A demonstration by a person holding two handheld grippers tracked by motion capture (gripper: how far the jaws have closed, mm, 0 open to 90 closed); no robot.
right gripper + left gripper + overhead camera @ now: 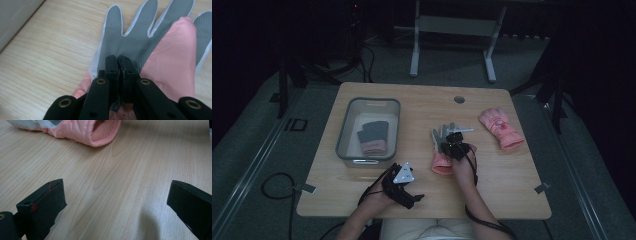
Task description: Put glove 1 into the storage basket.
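A glove with a grey palm and a pink cuff (442, 162) lies flat in the middle of the wooden table (512, 185). My right gripper (455, 142) is right over it. In the right gripper view the jaws (119, 60) are shut, pressed together above the glove's grey palm (132, 37), with no fabric visible between them. My left gripper (414, 198) rests near the table's front edge. It stands open (117, 190) over bare wood, and the glove's pink cuff (82, 131) lies some way ahead of it.
At the left a grey bin (343, 135) holds a dark grey and pink glove (373, 137). A second pink glove (502, 129) lies at the right. A cable hole (459, 99) sits near the far edge. The bin's wall (15, 17) is close to the right gripper's left.
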